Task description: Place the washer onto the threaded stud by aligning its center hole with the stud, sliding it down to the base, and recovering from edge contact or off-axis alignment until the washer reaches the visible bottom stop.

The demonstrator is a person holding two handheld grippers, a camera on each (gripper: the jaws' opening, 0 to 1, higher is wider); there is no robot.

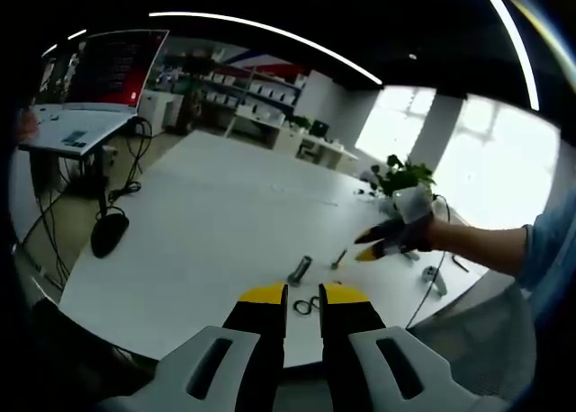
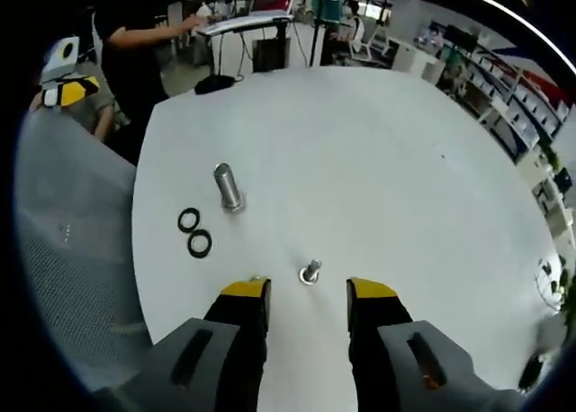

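Stud (image 2: pixel 310 272) btwn open right gripper (image 2: pixel 309 291) jaws, washers (image 2: pixel 194 232) apart

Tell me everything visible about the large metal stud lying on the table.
The large stud is a silvery metal cylinder, apparently with a wider flange at one end, lying on its side on the white table. Nothing touches it. Two black rings lie close beside it, apart from it. In the left gripper view it shows just beyond the left claw.
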